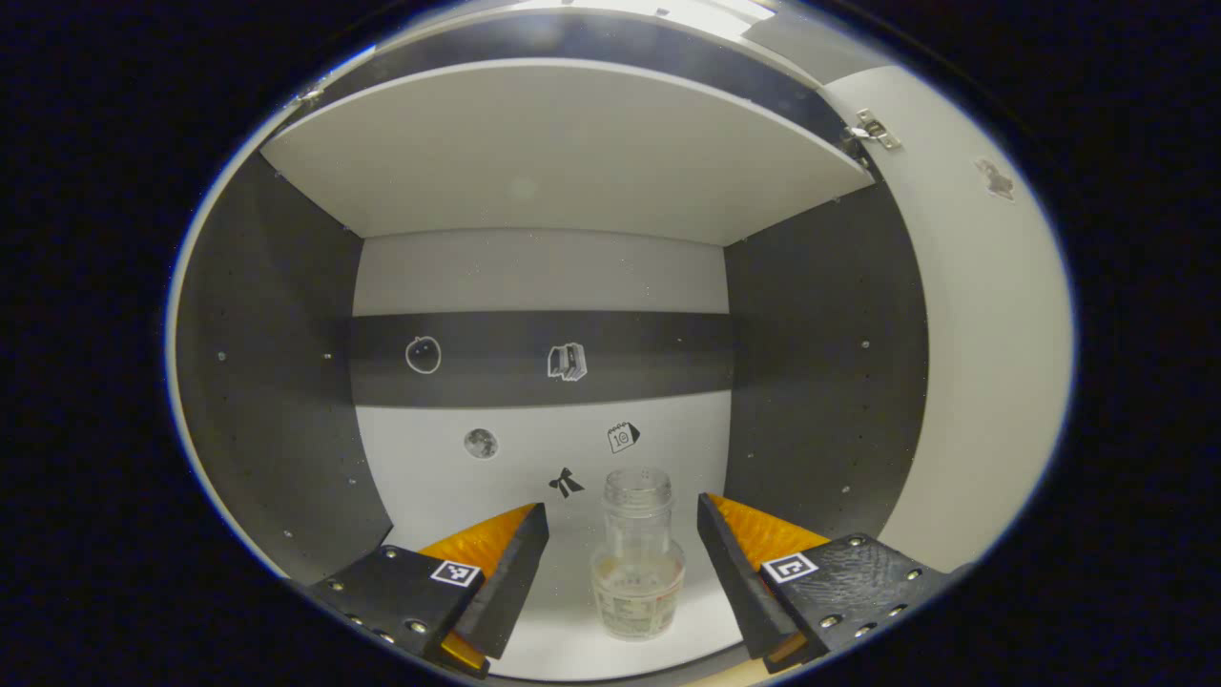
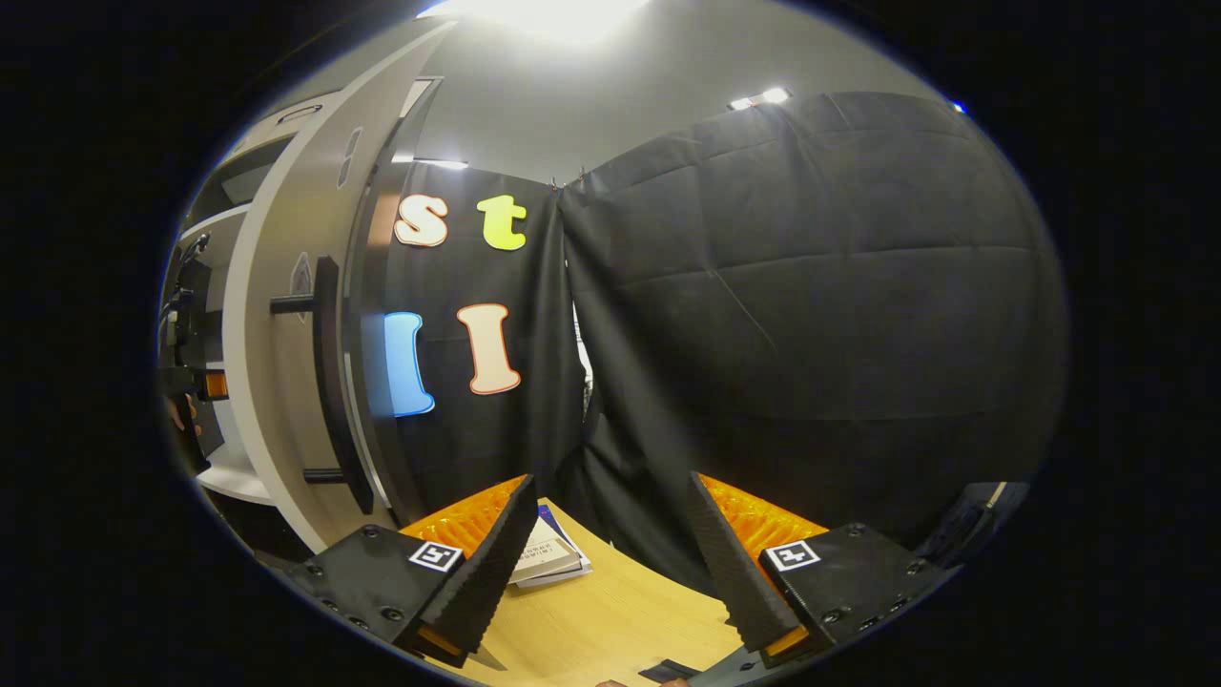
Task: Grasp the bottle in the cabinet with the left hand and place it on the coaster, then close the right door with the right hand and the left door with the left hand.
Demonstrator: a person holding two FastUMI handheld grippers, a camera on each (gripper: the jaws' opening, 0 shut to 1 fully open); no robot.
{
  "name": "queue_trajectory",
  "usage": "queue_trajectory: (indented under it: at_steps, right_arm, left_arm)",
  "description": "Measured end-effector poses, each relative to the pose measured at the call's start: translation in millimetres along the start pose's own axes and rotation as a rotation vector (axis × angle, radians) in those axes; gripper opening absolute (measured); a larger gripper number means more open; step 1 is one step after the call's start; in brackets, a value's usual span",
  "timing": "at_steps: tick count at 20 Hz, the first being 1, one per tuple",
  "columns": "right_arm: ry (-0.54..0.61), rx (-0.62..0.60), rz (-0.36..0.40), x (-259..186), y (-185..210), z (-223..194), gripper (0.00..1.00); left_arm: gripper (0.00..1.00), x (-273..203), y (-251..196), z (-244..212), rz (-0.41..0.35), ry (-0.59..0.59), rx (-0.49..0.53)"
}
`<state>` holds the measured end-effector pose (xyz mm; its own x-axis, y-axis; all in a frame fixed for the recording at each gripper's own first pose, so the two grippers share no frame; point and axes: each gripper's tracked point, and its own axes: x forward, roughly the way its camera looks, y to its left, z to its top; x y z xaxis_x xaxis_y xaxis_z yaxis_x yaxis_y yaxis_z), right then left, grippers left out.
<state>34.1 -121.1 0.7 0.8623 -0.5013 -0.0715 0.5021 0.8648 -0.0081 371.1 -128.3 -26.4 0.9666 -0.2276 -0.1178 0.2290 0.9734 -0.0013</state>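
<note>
Clear bottle [image 1: 637, 563] between parted hand-held gripper [image 1: 622, 536]

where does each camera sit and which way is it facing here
Left gripper view: rides the left claw, facing into the cabinet at the clear bottle standing between its open fingers.
Right gripper view: rides the right claw, open over the wooden table, facing the black cloth wall; the right door stands open on its left side, books ahead.
Shared: the cabinet and its right door.
</note>
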Motion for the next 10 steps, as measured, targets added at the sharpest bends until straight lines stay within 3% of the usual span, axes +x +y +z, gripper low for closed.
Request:
queue_trajectory:
  at_steps: [7,9,10]
  right_arm:
    - [0.004,-0.006,-0.034,8,-10,-4,0.96]
    - [0.006,-0.008,-0.042,10,-14,-6,0.96]
    - [0.007,-0.005,-0.045,11,-15,-7,0.99]
  left_arm:
    - [0.91,24,-6,-22,-0.025,0.051,-0.004]
    - [0.68,28,-11,-25,-0.039,0.055,-0.006]
    - [0.67,30,-11,-25,-0.044,0.051,-0.001]
